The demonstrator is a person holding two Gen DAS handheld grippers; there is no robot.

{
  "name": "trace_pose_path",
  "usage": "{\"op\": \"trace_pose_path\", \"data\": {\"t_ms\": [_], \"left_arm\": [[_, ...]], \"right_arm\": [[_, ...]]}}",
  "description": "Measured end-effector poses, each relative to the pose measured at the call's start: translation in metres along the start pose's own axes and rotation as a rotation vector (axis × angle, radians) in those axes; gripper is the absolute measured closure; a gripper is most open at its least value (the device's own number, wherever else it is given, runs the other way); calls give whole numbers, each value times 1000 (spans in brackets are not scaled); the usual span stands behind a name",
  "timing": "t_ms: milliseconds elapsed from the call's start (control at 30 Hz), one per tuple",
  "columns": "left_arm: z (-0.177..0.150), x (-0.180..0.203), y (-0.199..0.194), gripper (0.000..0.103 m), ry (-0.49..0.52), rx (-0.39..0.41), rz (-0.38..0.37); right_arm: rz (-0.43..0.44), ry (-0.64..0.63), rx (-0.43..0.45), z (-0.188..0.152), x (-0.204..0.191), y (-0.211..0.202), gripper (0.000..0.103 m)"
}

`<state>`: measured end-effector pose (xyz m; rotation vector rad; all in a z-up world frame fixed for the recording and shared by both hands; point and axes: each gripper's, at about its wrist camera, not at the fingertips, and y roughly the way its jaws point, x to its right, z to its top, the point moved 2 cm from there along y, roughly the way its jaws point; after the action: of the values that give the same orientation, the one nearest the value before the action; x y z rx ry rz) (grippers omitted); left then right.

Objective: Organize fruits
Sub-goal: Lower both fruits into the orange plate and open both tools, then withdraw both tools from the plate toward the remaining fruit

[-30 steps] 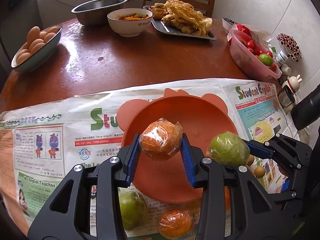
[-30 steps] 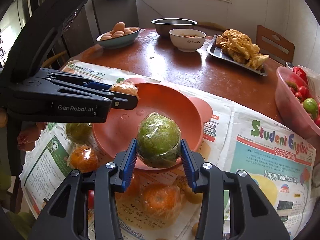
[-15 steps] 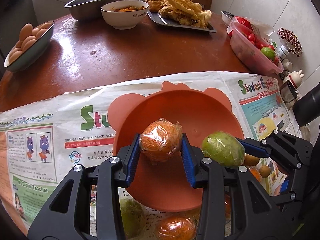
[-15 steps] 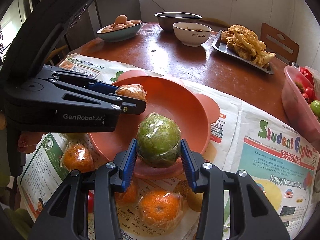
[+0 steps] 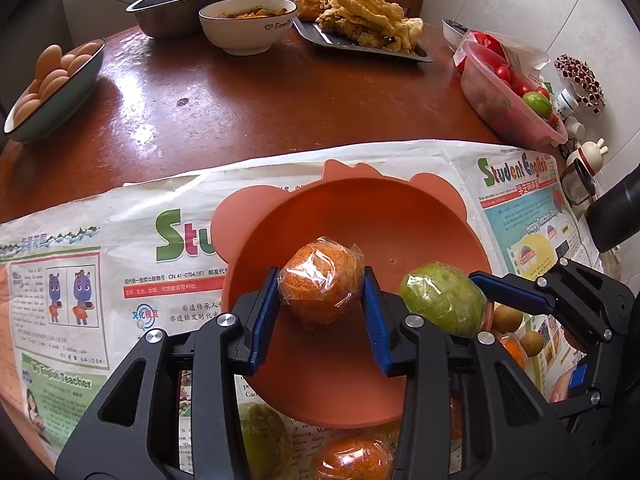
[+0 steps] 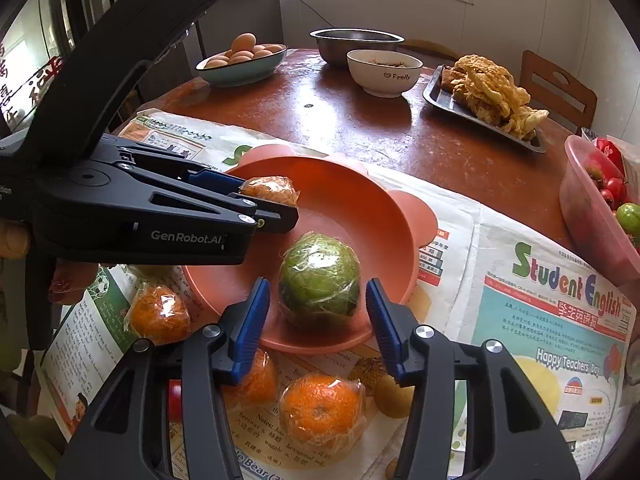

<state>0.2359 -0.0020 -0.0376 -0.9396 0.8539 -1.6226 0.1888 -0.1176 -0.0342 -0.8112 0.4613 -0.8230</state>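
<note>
Risk: wrapped orange (image 5: 322, 286) clamped in left gripper (image 5: 322, 300), right gripper (image 6: 316, 312) jaws apart around green citrus (image 6: 319, 280) in orange bowl (image 5: 420, 216); slippery film, possible roll-out.

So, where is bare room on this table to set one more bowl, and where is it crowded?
The bare table top between the egg bowl, the white bowl and the newspaper's far edge is free; so is the newspaper left of the orange bowl. It is crowded near you, where wrapped fruits lie.

table (image 5: 256, 104): glossy wood | bowl (image 5: 400, 216): matt plastic | newspaper (image 5: 120, 264): paper
</note>
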Motion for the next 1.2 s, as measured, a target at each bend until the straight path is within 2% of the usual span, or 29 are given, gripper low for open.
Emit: {"op": "trace_pose_path", "data": {"t_ms": [167, 433, 667, 800, 967, 1033, 1200], "left_arm": [[0, -1, 0, 70, -6, 1, -7], [-2, 0, -11, 56, -15, 19, -10], [-4, -6, -24, 53, -39, 41, -6], [-8, -6, -36, 42, -42, 68, 6], [-12, -8, -50, 38, -56, 93, 7], [-14, -9, -56, 31, -65, 104, 13], [-19, -12, -71, 23, -85, 136, 32]], "right_arm": [[-3, 7, 8, -1, 2, -4, 51], [-14, 9, 19, -4, -1, -12, 44], [-24, 26, 29, -9, 1, -19, 38], [-33, 45, 43, -9, 5, -25, 34], [-48, 66, 63, -9, 9, -34, 27], [-56, 74, 73, -9, 10, -38, 24], [-71, 90, 93, -8, 12, -47, 19]]}}
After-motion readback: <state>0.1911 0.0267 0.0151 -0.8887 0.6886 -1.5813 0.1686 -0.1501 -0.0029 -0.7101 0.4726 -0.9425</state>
